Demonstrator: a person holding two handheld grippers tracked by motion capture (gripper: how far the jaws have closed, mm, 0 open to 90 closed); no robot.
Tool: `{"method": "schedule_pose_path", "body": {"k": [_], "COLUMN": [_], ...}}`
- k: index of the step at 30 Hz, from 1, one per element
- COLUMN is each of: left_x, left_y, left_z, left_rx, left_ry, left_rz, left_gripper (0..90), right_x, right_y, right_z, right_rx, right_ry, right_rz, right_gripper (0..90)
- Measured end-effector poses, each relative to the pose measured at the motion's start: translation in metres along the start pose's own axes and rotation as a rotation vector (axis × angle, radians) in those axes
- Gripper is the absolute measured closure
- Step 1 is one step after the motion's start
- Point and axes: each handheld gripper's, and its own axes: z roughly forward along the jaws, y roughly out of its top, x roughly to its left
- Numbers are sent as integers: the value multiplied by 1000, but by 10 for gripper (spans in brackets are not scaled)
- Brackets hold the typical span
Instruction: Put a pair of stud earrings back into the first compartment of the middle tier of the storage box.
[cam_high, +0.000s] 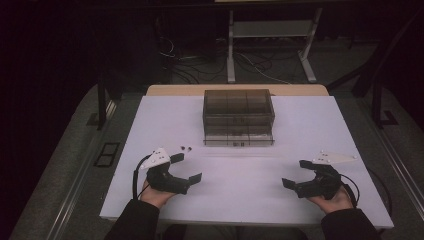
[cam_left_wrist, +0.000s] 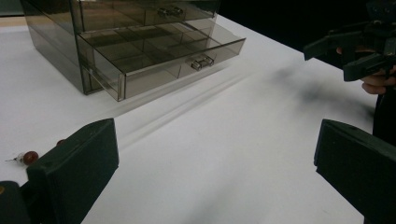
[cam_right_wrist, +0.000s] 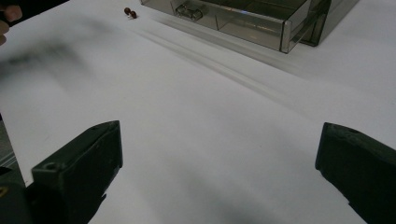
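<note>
In the high view the person's two forearms enter from the bottom edge, one at about 7 o'clock and one at about 5 o'clock, sleeves dark, hands resting low over the near part of the white table (cam_high: 240, 200). The left gripper (cam_high: 189, 168) sits in the left hand (cam_high: 156, 194) with its grey plate on top and its jaws pointing toward 2 o'clock, angled inward to the table's middle. The right gripper (cam_high: 296, 173) lies in the right hand (cam_high: 331, 199), mirrored, jaws pointing toward 10 o'clock. The two are well apart, with bare tabletop between them.

Both grippers stand wide open with nothing between the jaws: each gripper view shows its two black jaws far apart at the bottom corners and only white table in the gap.

The smoky clear drawer box (cam_high: 238, 117) stands at 12 o'clock on the far half of the table, its lowest drawer (cam_left_wrist: 161, 58) pulled partly out toward the person. Two small red beads (cam_high: 187, 148) lie on the table just beyond the left gripper, near the box's front left corner; in the left gripper view one bead (cam_left_wrist: 30, 157) sits just beside the left jaw, at 9 o'clock.
</note>
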Motion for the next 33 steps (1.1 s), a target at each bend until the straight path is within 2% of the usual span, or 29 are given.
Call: {"method": "schedule_pose_path", "body": {"k": [11,18,21,23,33], "left_x": [-4,-8,-8,-5,7], "left_y": [2,10,13,16,27], "left_z": [-2,-1,0,0,-4], "left_rx": [23,35,59,75,83], "left_ry": [-23,-35,-32,-32,-22], "left_rz": [-17,-4,2,-9,-38], "left_gripper": [0,0,0,0,0], "right_x": [1,1,2,2,2], "right_y": [0,0,1,1,0], "right_z": [0,-1,-1,-2,-1], "right_rx": [7,7,2,1,10], "right_ry": [14,18,16,16,15], "right_rz": [3,9,5,3,3], "right_gripper": [2,2,2,2,2]}}
